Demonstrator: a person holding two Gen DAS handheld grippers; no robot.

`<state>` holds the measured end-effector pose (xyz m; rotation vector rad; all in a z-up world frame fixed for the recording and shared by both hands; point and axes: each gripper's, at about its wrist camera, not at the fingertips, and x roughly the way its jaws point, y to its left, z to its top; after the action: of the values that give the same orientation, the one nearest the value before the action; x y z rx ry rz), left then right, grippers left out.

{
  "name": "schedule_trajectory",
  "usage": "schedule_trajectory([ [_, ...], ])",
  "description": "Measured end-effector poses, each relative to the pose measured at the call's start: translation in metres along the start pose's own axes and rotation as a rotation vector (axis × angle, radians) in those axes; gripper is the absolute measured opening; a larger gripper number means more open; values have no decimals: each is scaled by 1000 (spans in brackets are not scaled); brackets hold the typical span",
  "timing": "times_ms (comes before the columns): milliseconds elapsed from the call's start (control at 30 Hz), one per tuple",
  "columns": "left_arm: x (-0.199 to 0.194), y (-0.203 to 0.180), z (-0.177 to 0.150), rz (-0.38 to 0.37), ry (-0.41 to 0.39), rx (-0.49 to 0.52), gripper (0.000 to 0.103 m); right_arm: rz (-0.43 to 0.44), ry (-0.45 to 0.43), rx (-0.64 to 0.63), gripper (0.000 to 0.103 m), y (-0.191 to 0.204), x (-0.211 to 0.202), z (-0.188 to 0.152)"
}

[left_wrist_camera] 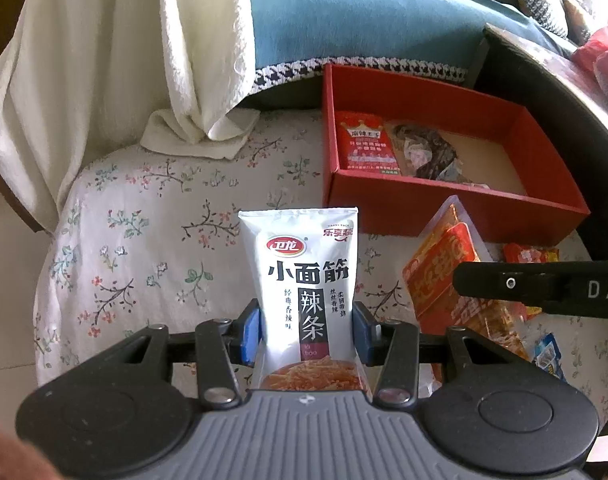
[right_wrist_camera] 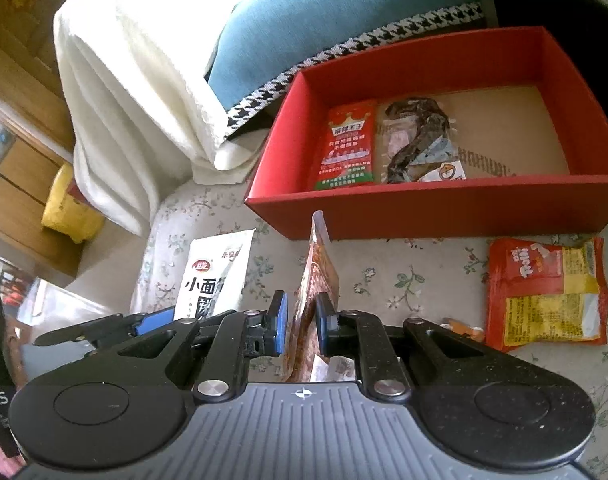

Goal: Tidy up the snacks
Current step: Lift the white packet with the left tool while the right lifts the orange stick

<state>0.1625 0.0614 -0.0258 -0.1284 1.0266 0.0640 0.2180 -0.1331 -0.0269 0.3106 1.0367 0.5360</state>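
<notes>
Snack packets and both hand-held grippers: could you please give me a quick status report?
Left hand-held gripper shut on white packet. Right hand-held gripper shut on orange packet. Red box ahead, two packets inside, nothing blocking.

Left tongs [left_wrist_camera: 307,330]: black linkage arms, silver pivot screws, blue pads [left_wrist_camera: 251,334] on the fingertips. Grey ribbed housing with a small crosshair mark, flanked by two black round discs. Right tongs [right_wrist_camera: 301,326]: same build, blue pads [right_wrist_camera: 280,322], dust specks on the discs. White letters "DA" on its black side.
</notes>
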Motion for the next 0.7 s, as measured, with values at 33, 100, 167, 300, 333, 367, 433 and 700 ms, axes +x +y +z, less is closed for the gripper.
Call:
schedule_trajectory([
  [33,-1,-1,0,1,-3,1,39,2,-2,2,20,0,-1,0],
  [100,-2,-1,0,3,-8,4,39,4,-6,7,20,-1,-1,1],
  [167,-2,-2,0,1,-12,4,39,8,-8,14,20,-2,-2,1],
  [300,-4,-3,1,-2,-18,4,39,26,-13,39,19,-6,-5,2],
  [333,-4,-3,1,-3,-19,2,39,30,-16,44,19,-6,-6,2],
  [367,-4,-2,1,-4,-20,1,39,30,-18,46,19,-6,-6,3],
  [433,-4,-2,1,-5,-20,0,39,19,-15,45,19,-7,-5,3],
  [700,-2,-2,1,-1,-10,4,39,-68,61,32,31,-9,25,1],
])
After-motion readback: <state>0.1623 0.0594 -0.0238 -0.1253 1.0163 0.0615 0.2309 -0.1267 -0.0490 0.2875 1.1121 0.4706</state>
